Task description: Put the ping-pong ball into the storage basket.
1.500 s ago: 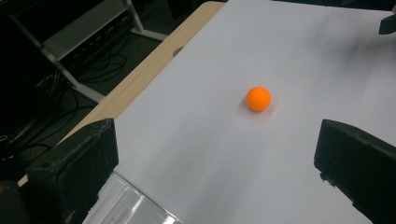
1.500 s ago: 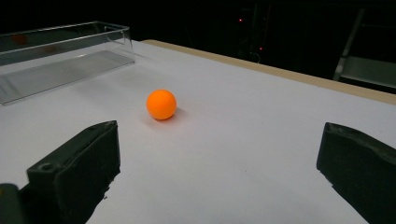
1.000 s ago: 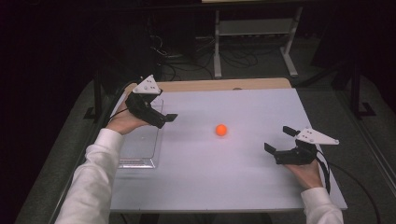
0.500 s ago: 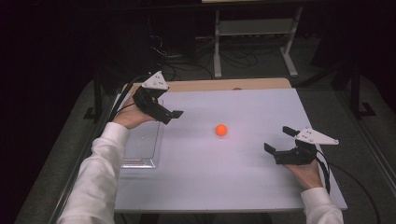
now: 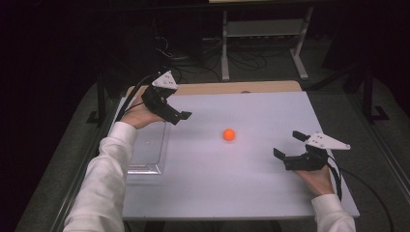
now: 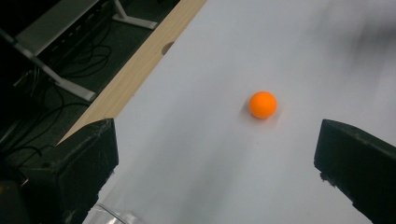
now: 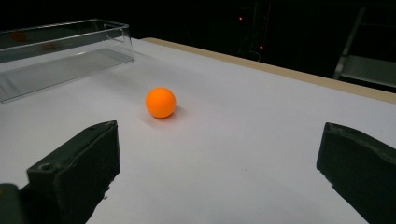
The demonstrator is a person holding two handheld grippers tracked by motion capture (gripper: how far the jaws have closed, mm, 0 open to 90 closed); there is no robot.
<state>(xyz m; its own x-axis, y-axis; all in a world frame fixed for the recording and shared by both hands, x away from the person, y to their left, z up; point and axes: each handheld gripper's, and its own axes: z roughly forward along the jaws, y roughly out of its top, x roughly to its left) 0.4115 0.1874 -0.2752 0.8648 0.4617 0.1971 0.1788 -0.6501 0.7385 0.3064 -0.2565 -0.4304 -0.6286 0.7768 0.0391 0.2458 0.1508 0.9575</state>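
A small orange ball [image 5: 229,134] rests on the white table top [image 5: 227,183], near its middle. My left gripper [image 5: 179,116] hovers open at the far left, above the far end of a clear plastic tray [image 5: 147,147], its jaws pointing toward the ball. In the left gripper view the ball [image 6: 262,104] lies ahead between the wide-apart jaws, well beyond them. My right gripper [image 5: 288,144] stands open low on the right side of the table. In the right gripper view the ball [image 7: 161,102] sits ahead and left, with the tray [image 7: 60,51] behind it.
A wooden strip [image 5: 217,88] runs along the table's far edge. Beyond it a dark floor holds cables and a metal stand [image 5: 263,29]. The tray's corner [image 6: 107,217] shows at the bottom of the left gripper view.
My left gripper has lifted and moved farther back and slightly right over the tray's far end. The right gripper and the ball have stayed in place.
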